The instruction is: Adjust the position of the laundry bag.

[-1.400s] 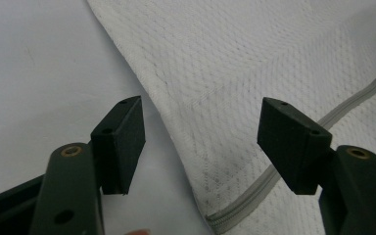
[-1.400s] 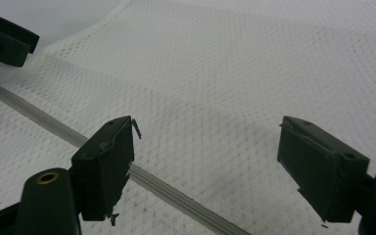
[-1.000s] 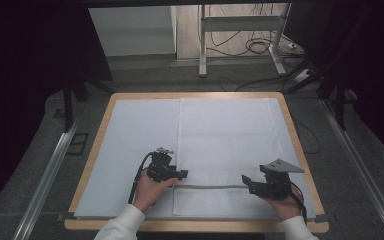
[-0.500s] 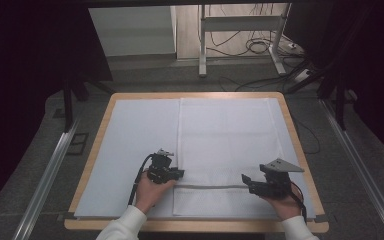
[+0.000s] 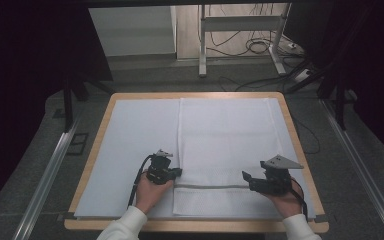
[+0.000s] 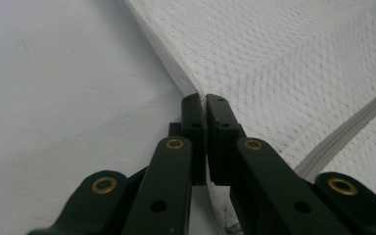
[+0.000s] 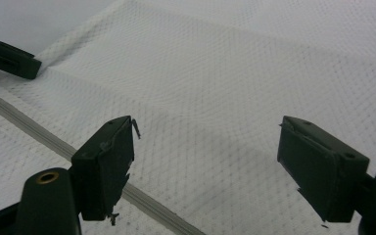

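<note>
White towel (image 5: pixel 227 145) lies flat; left edge is pinched by left hand-held gripper (image 6: pixel 205 105), just closed. Right hand-held gripper (image 7: pixel 205 161) is held wide, w/ nothing gripped. Fold not begun.

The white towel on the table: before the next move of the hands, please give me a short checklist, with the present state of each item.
1. Left tongs closed at the left edge of the white towel: ok; the jaws have just been closing and now stand together.
2. Cloth really pinched between the left jaws: cannot tell; the tips sit right at the edge.
3. Right tongs gripping the towel: not ok; the jaws stand wide apart above the cloth.
4. Towel lying flat on the white mat: ok.
5. Grey stripe straight between both tongs: ok.
</note>
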`<action>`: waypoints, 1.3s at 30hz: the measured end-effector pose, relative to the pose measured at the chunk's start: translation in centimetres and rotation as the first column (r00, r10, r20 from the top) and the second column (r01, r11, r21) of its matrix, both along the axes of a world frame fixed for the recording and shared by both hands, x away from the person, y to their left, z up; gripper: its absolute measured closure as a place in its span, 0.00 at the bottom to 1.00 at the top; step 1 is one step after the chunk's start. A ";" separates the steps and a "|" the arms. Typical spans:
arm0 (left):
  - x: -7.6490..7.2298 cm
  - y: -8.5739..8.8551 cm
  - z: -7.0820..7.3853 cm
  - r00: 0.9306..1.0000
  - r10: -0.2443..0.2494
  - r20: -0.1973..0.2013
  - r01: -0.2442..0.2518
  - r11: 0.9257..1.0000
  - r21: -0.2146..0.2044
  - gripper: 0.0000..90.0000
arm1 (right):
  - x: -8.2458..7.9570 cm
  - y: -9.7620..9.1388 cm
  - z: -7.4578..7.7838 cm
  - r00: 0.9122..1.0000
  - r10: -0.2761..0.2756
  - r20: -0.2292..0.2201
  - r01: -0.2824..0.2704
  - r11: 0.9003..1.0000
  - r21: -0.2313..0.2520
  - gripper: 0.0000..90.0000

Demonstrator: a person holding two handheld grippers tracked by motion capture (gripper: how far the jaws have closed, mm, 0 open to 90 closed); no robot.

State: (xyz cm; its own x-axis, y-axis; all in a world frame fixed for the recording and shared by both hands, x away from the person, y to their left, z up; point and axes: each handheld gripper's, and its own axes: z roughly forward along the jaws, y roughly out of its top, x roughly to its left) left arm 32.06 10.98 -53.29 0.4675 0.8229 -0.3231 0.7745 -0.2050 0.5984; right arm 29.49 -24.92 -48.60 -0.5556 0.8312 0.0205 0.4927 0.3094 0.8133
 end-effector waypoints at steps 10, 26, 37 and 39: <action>0.2 0.3 0.1 1.000 -0.015 -0.011 0.014 1.000 -0.014 0.99 | 1.5 -1.4 2.0 0.999 -0.024 -0.035 0.026 0.999 0.045 0.25; 0.1 0.5 0.3 1.000 -0.015 0.000 0.015 0.999 -0.037 0.99 | 3.2 -5.9 3.4 0.983 -0.157 -0.092 0.157 0.988 -0.012 0.28; 0.0 0.7 0.6 1.000 -0.010 0.010 0.010 0.998 -0.060 0.99 | 4.1 -7.9 1.4 0.960 -0.233 -0.153 0.226 0.972 -0.064 0.30; -0.1 0.6 0.6 1.000 -0.009 0.012 0.009 0.998 -0.060 0.99 | 4.1 -8.2 1.1 0.956 -0.244 -0.163 0.235 0.969 -0.071 0.31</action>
State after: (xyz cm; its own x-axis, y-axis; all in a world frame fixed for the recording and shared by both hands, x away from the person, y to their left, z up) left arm 32.01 11.62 -52.72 0.4789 0.7979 -0.3661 0.7656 -0.1755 0.6190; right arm 33.62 -33.07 -47.47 -0.3322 0.9418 0.0514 0.6864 0.2040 0.6981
